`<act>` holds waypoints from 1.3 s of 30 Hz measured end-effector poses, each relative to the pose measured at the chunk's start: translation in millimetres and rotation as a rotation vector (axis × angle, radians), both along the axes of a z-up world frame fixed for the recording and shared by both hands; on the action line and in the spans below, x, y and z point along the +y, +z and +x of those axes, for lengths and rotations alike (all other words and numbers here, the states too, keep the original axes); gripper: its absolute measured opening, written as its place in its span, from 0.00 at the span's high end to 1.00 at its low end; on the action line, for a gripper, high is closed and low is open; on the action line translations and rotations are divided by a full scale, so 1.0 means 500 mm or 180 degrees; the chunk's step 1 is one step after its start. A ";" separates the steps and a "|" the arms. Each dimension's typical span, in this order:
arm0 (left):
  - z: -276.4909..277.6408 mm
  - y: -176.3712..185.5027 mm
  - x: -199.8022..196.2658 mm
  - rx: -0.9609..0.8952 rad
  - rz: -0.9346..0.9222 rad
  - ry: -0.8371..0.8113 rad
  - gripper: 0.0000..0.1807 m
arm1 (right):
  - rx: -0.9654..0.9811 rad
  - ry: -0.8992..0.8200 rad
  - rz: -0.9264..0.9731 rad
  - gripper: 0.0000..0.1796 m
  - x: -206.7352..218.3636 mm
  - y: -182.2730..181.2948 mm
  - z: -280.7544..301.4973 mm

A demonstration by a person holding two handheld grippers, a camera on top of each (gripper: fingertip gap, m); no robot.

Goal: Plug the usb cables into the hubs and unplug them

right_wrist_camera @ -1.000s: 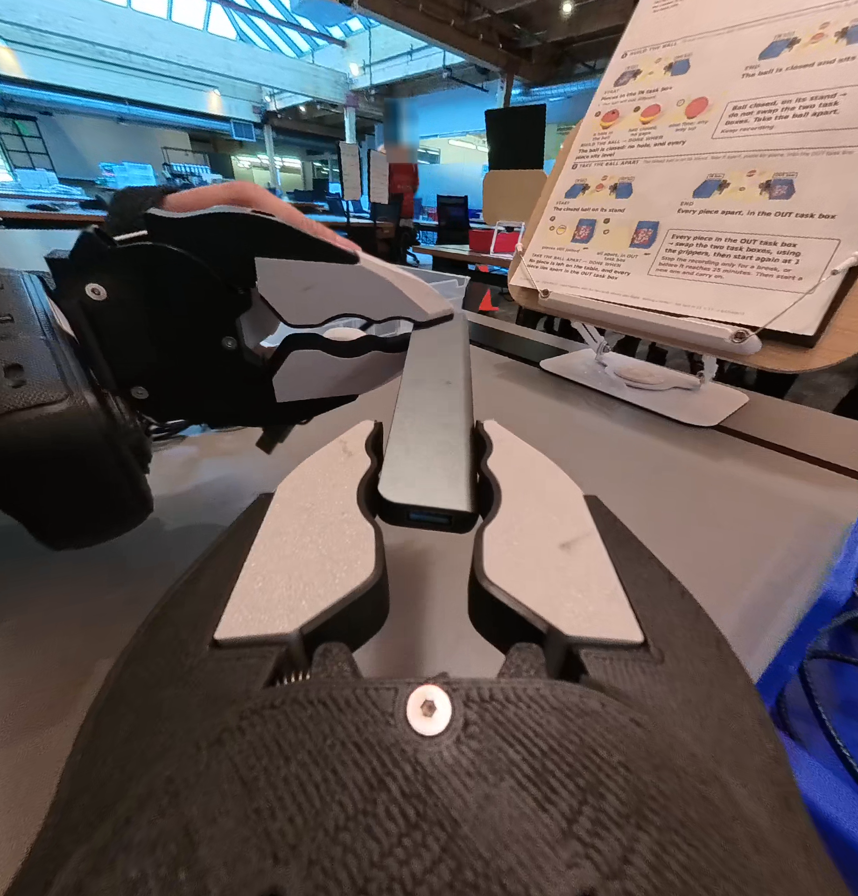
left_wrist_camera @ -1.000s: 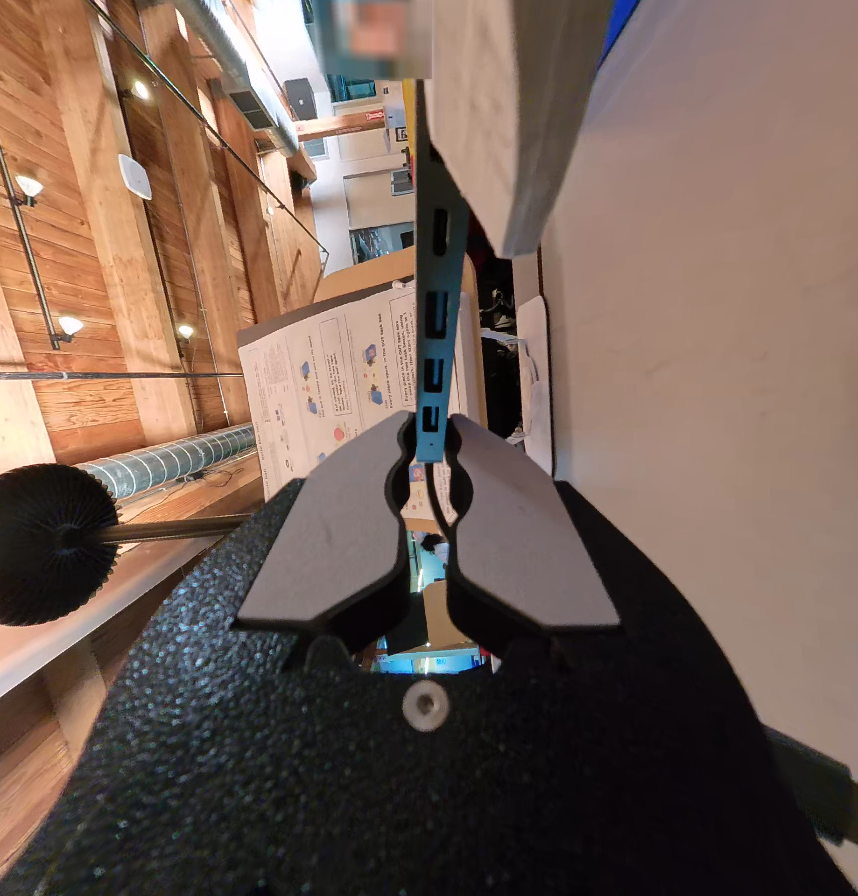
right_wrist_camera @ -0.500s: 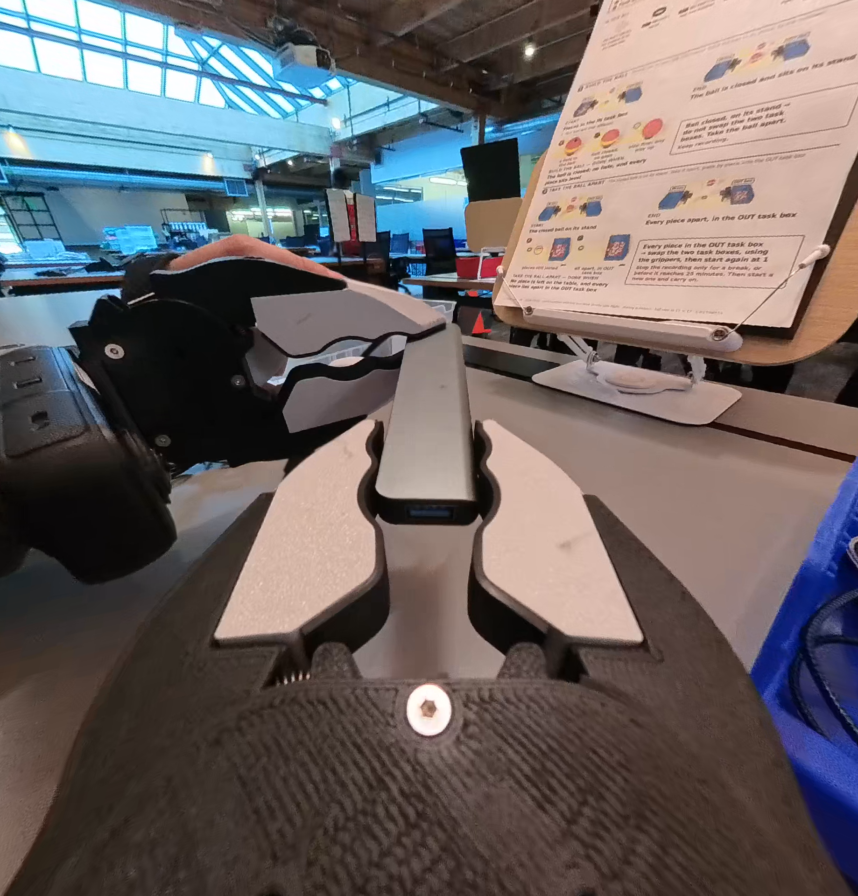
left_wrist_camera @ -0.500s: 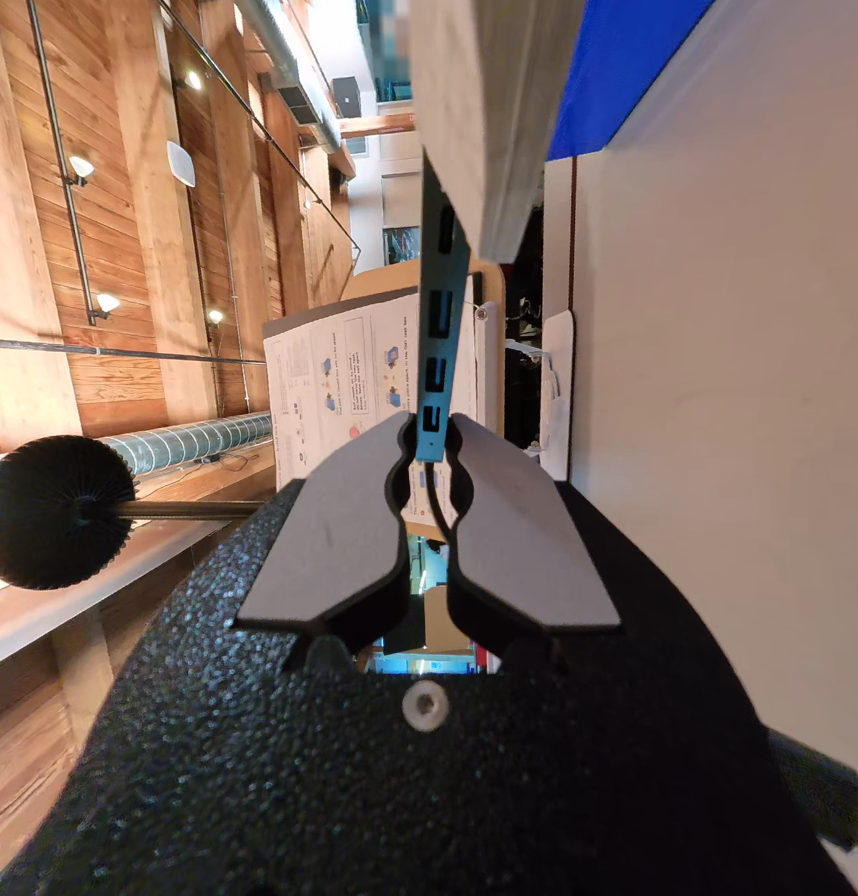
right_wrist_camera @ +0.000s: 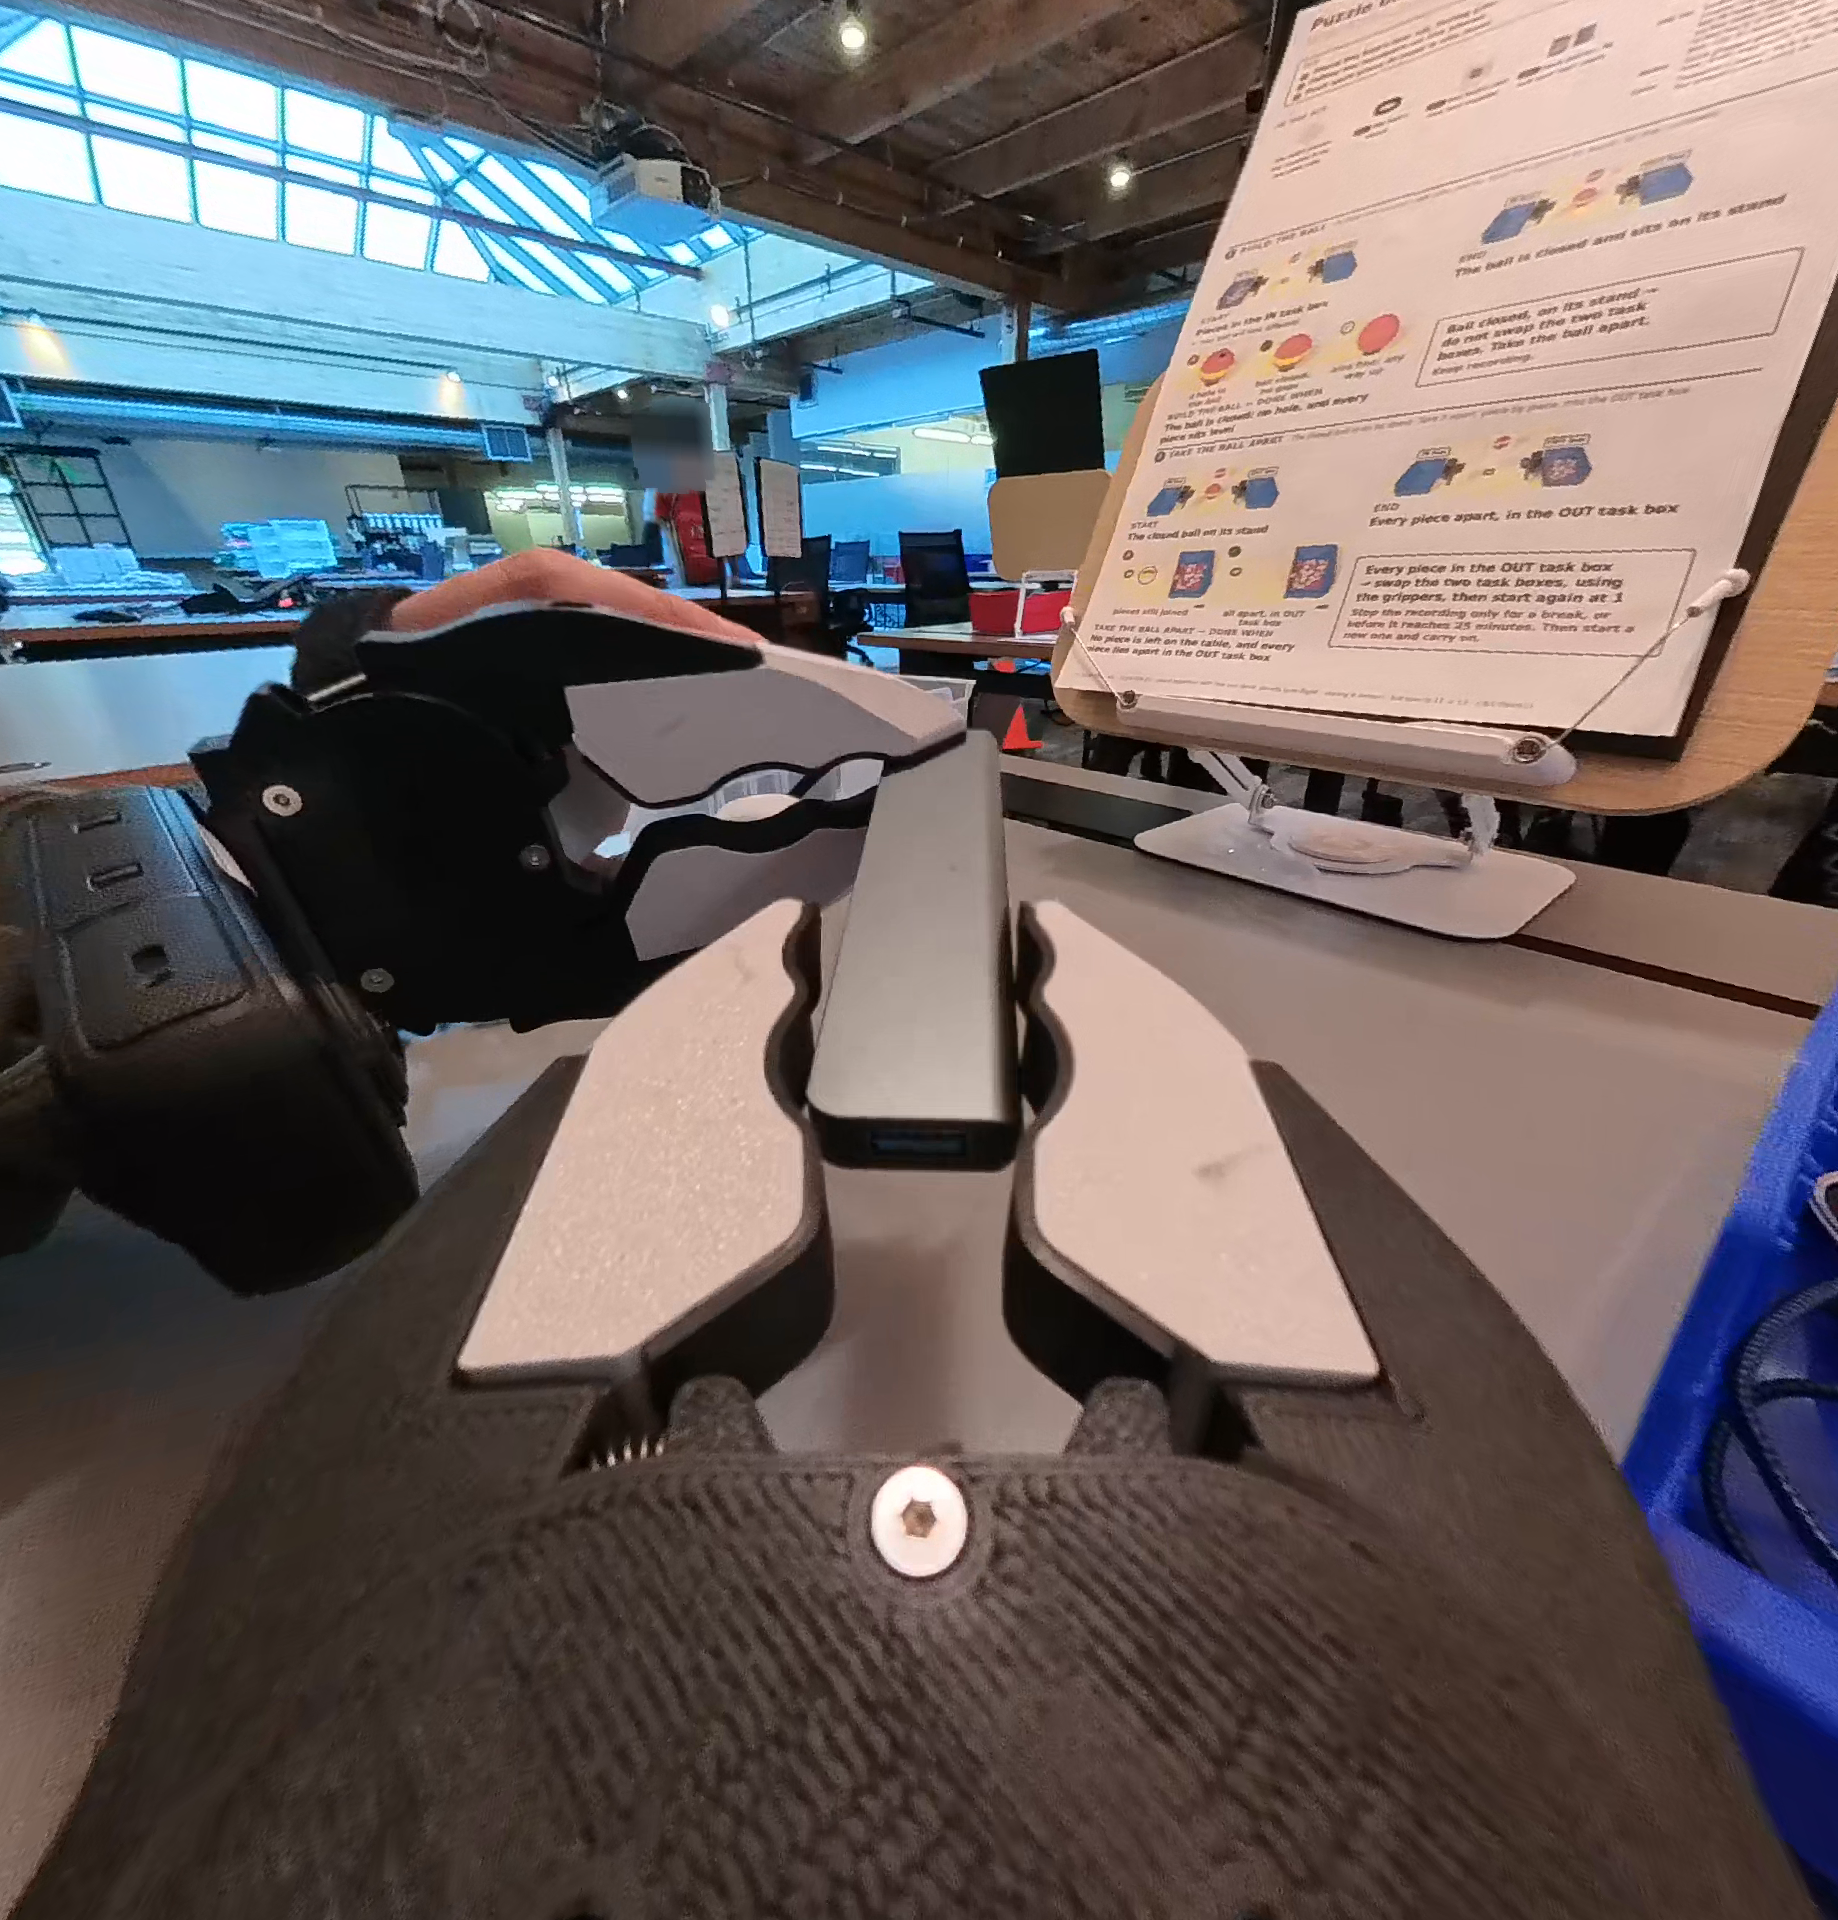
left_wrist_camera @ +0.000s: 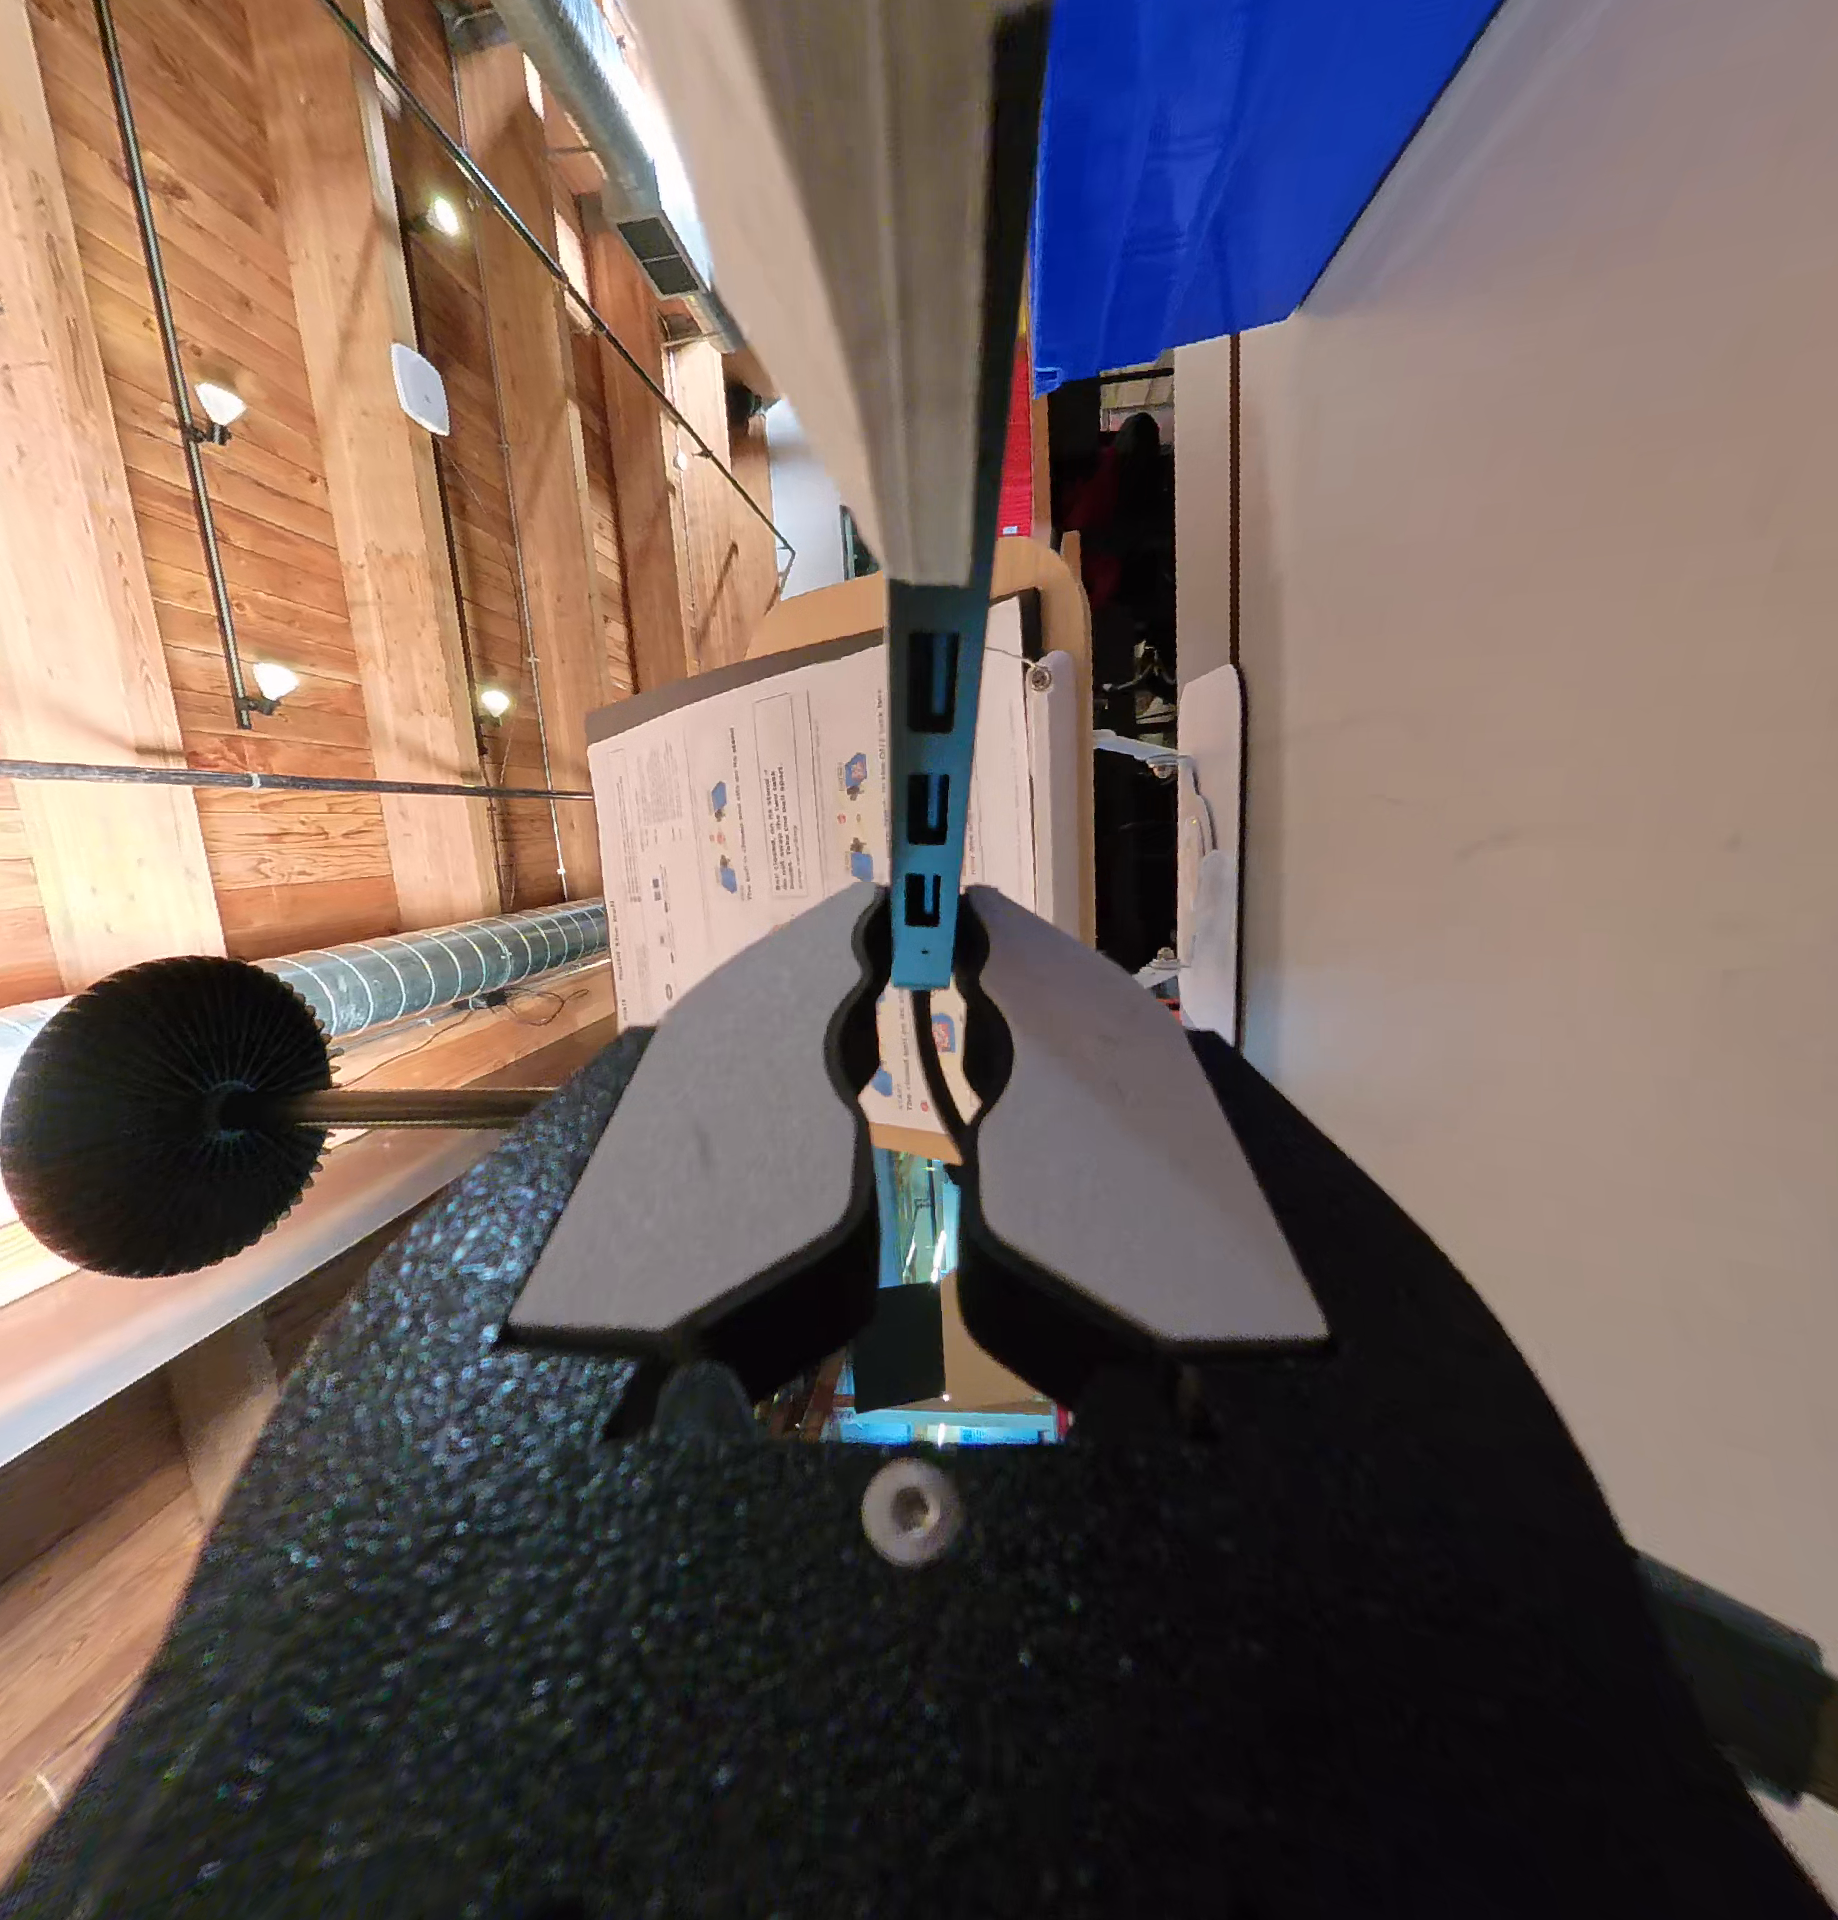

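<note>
A slim grey USB hub [right_wrist_camera: 920, 935] is held off the table by both grippers. My right gripper [right_wrist_camera: 915, 914] is shut on its near end, where one port faces the camera. My left gripper [right_wrist_camera: 894, 779], rolled on its side, is shut on the far end. In the left wrist view the hub [left_wrist_camera: 925, 810] shows its side row of ports between my left gripper's [left_wrist_camera: 920, 920] tips. The hub's black cable [left_wrist_camera: 936, 1070] runs back between those fingers. The right gripper's finger [left_wrist_camera: 853, 312] hides the hub's other end.
A blue bin [right_wrist_camera: 1777, 1403] holding dark cables [right_wrist_camera: 1788, 1392] stands at the right on the grey table [right_wrist_camera: 1414, 1039]; it also shows in the left wrist view [left_wrist_camera: 1206, 156]. An instruction sheet on a wooden stand [right_wrist_camera: 1466, 416] is at the back right. Left tips to right tips: about 8 cm.
Both grippers have carried the hub together toward the stand and the blue bin, which now looks larger. Both grips are unchanged. The right finger covers more of the hub in the left wrist view.
</note>
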State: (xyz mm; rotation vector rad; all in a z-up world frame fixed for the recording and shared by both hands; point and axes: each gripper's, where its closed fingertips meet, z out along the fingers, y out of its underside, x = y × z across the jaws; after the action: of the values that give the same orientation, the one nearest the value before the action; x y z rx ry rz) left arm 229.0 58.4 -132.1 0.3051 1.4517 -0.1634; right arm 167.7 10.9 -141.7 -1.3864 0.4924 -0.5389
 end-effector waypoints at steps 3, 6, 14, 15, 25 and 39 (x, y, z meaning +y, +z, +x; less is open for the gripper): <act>0.002 0.001 0.001 -0.0019 -0.0016 0.0009 0.95 | -0.0024 -0.0028 -0.0053 0.80 0.003 -0.002 0.000; 0.002 0.004 0.004 -0.0020 -0.0117 0.0033 0.94 | 0.0022 -0.0011 -0.0059 0.80 0.004 -0.004 0.002; 0.005 0.020 -0.001 -0.0108 -0.0133 0.0013 0.94 | 0.0025 -0.0059 -0.0061 0.80 0.001 -0.005 0.004; 0.005 0.019 -0.002 -0.0097 -0.0160 -0.0001 0.94 | 0.0015 -0.0056 -0.0050 0.80 0.000 -0.004 0.003; 0.000 -0.002 0.010 0.0236 -0.0682 -0.0061 0.91 | -0.0008 0.0061 -0.0059 0.80 0.005 -0.003 -0.004; -0.004 0.003 0.024 0.0171 -0.0474 0.0096 0.93 | -0.0113 0.0021 -0.0141 0.80 0.012 -0.003 -0.007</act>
State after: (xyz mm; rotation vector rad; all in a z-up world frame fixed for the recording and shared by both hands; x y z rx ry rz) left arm 227.1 70.2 -130.5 0.1583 1.4874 -0.2557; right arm 164.4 17.0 -143.1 -1.4177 0.4494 -0.5710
